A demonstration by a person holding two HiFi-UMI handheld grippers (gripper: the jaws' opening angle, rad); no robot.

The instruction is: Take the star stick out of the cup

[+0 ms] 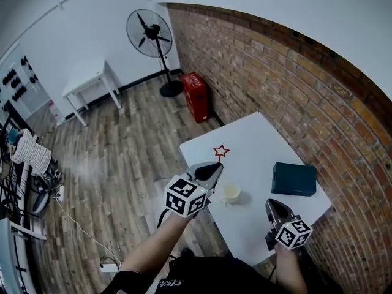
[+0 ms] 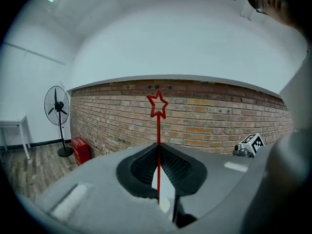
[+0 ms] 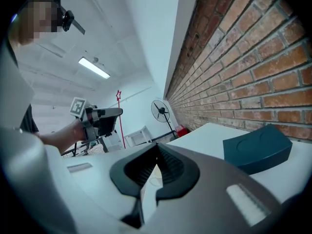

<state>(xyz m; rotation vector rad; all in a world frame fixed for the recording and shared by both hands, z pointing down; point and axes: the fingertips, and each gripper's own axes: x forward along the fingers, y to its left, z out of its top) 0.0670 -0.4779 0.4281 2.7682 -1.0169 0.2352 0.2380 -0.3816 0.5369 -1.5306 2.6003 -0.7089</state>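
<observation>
— Above the white square table point(image 1: 257, 136), where is the thin red star-topped stick point(image 1: 221, 151) point(image 2: 158, 126)?
— Clamped upright by the left gripper point(image 1: 215, 166) point(image 2: 158, 147), at eleven o'clock from the small cream cup point(image 1: 231, 192); the right gripper point(image 1: 274, 206) point(image 3: 156, 147) is closed, empty.

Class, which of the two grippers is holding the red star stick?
The left gripper: its jaws are shut on the star stick along its shaft. The right gripper is shut with nothing between its jaws.

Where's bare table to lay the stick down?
Far half of the table, from the cup and box to the far edges, is bare. So is the strip between cup and box. Crowded: the near edge, with the left gripper shut on the stick beside the cup and the right gripper near the box.
</observation>
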